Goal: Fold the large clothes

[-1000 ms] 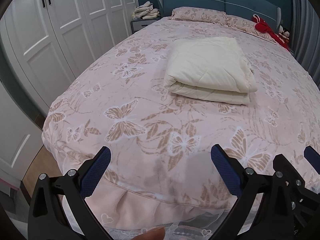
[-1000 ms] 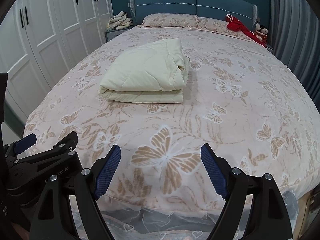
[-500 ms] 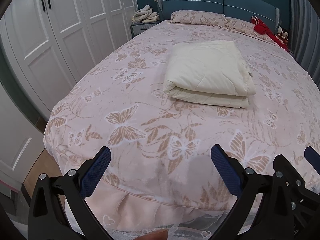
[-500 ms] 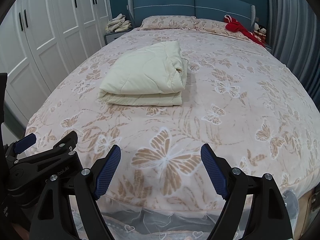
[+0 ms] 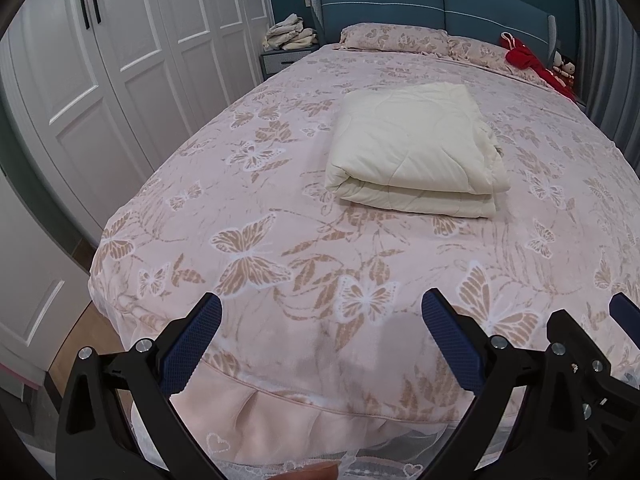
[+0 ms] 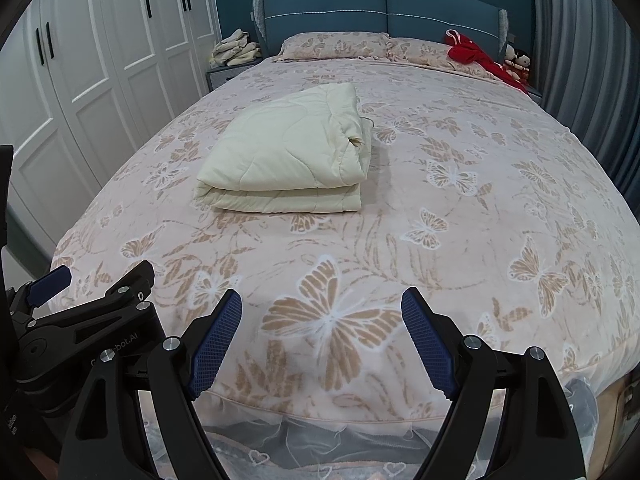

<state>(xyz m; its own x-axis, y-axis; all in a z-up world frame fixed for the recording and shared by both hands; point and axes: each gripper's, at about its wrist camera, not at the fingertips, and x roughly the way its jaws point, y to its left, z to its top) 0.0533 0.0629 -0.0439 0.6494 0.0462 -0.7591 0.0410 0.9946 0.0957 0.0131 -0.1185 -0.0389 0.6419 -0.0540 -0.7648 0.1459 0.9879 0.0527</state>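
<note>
We hold our left tool [image 5: 320, 340] and our right tool [image 6: 322, 334] side by side at the foot of the bed [image 5: 256, 240]. Both tools are wide apart and hold nothing. They hang over the near edge of the pink butterfly cover [image 6: 460, 200], well apart from the blanket.

The cream blanket [image 5: 416, 156] is folded up in a thick, neat stack. It lies in the middle of the bed, on top of the cover, a bit toward the side with the white closet doors [image 5: 120, 60].

Far back we see two pillows [image 6: 336, 45] by the blue headboard [image 6: 380, 8]. A red cloth [image 6: 472, 54] lies on the far corner. A small pile of pale clothes [image 5: 288, 34] sits on the nightstand.
</note>
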